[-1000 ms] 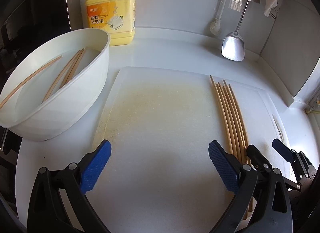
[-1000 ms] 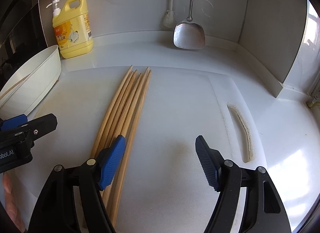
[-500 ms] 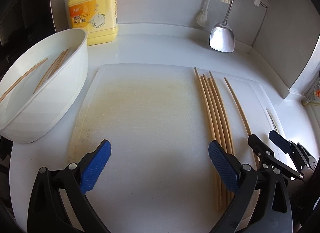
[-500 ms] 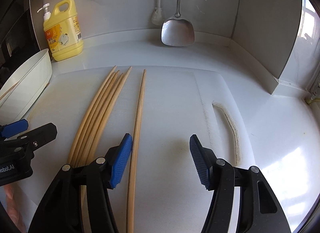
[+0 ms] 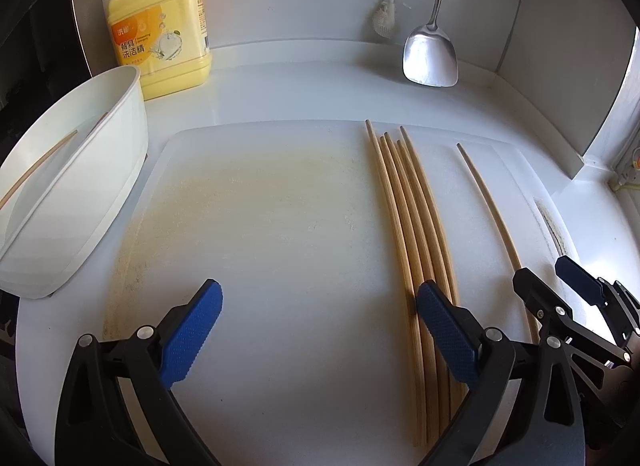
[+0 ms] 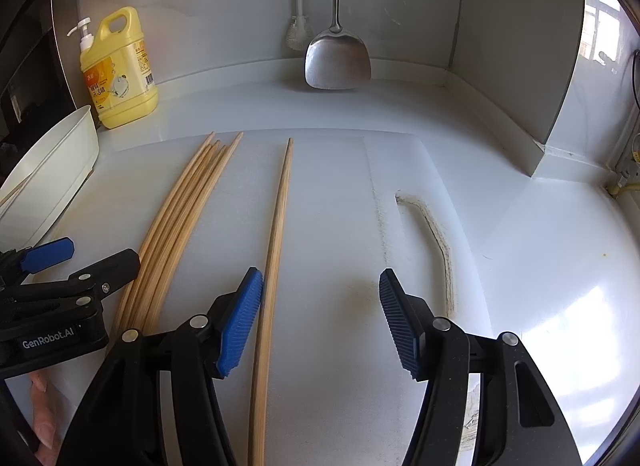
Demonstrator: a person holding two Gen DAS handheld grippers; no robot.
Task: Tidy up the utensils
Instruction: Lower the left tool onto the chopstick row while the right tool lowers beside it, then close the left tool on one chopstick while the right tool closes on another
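Several wooden chopsticks (image 5: 408, 221) lie in a bundle on the white cutting board (image 5: 260, 225); the bundle also shows in the right wrist view (image 6: 180, 217). One single chopstick (image 5: 490, 205) lies apart to their right, seen in the right wrist view (image 6: 276, 250) too. My left gripper (image 5: 320, 334) is open and empty, its right finger beside the bundle. My right gripper (image 6: 320, 322) is open and empty, its left pad (image 6: 240, 326) right next to the single chopstick. More chopsticks (image 5: 38, 163) rest in a white bowl (image 5: 80, 185) at left.
A yellow detergent bottle (image 5: 160, 33) stands at the back left. A metal spatula (image 5: 430, 57) and a brush (image 5: 386, 17) hang on the back wall. The board's handle slot (image 6: 432, 242) is at right. A wall corner (image 6: 540, 137) juts in at right.
One chopstick has been slid right, away from the bundle. Both grippers have shifted right and stayed open.
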